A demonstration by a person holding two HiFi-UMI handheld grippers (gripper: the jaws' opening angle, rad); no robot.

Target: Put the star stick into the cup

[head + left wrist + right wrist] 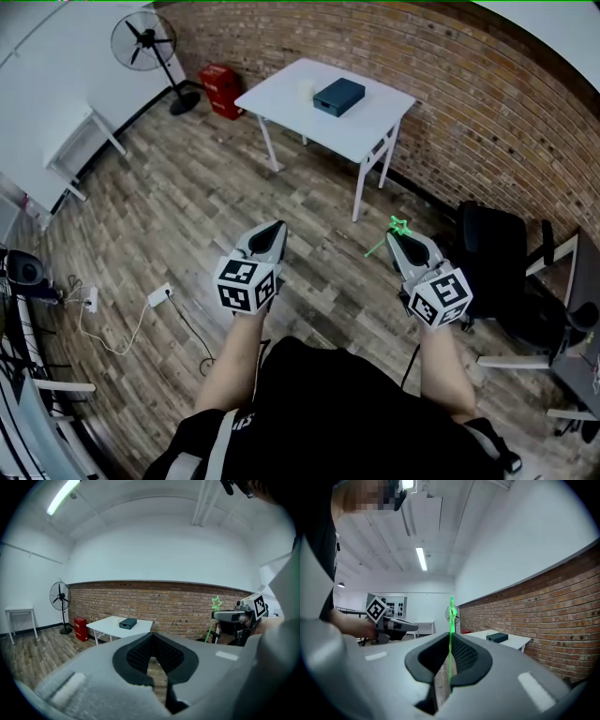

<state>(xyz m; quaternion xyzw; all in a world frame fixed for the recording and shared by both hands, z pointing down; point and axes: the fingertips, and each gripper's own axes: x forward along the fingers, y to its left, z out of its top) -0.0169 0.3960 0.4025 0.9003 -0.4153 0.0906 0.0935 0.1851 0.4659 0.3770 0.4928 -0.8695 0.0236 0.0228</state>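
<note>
In the head view the person's two forearms reach up from the bottom edge over a grey wood-plank floor [187, 206]. The right gripper [399, 237], right of centre, has its jaws nearly together and clamped on the thin translucent green plastic stick topped with a star [379, 247]. The stick crosses the tips, star just above them and shaft slanting down to the left. The right gripper view shows the same stick [451, 620] standing upright between the dark ribbed pads [461, 653].

The left gripper [277, 226], left of centre, has its jaws together at the tips with nothing between them. In its own view the pads [136, 654] meet at the top, and the floor shows through the gap below.

Well apart from both grippers, at the upper centre of the head view, a white rectangular table [375, 117] stands by a red brick wall [487, 103]. It bears a dark teal box [338, 95] and, beside that, a small pale item [306, 89] too small to identify.
</note>
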